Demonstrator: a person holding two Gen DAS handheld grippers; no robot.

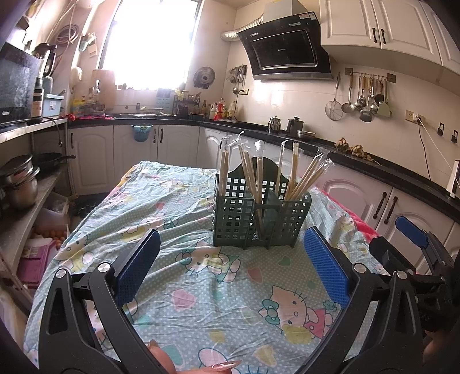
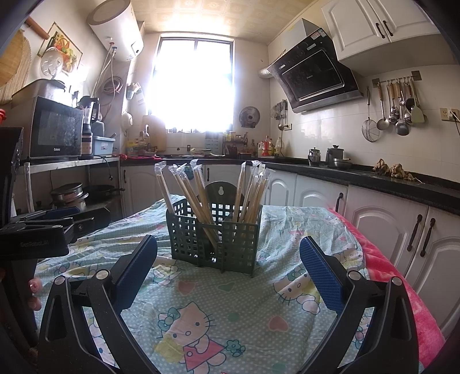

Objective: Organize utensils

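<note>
Both grippers, left (image 1: 231, 260) & right (image 2: 228, 272), spread wide, empty. Wrapped chopsticks (image 2: 198, 195) all in green caddy (image 2: 214, 240); looks done. If regrouping: pinch one pair low, lift straight.

Window glare (image 2: 195, 86) washes out everything beyond the glass. Chopsticks' lower ends (image 1: 260, 201) vanish behind the green holder's lattice (image 1: 233, 218). Right tool (image 1: 414, 259) is cut by the frame edge in the left view; fingertips (image 1: 221, 366) barely peek at the bottom.

Bright window (image 2: 194, 86), white cabinets (image 2: 382, 23), black countertop (image 2: 373, 175).
</note>
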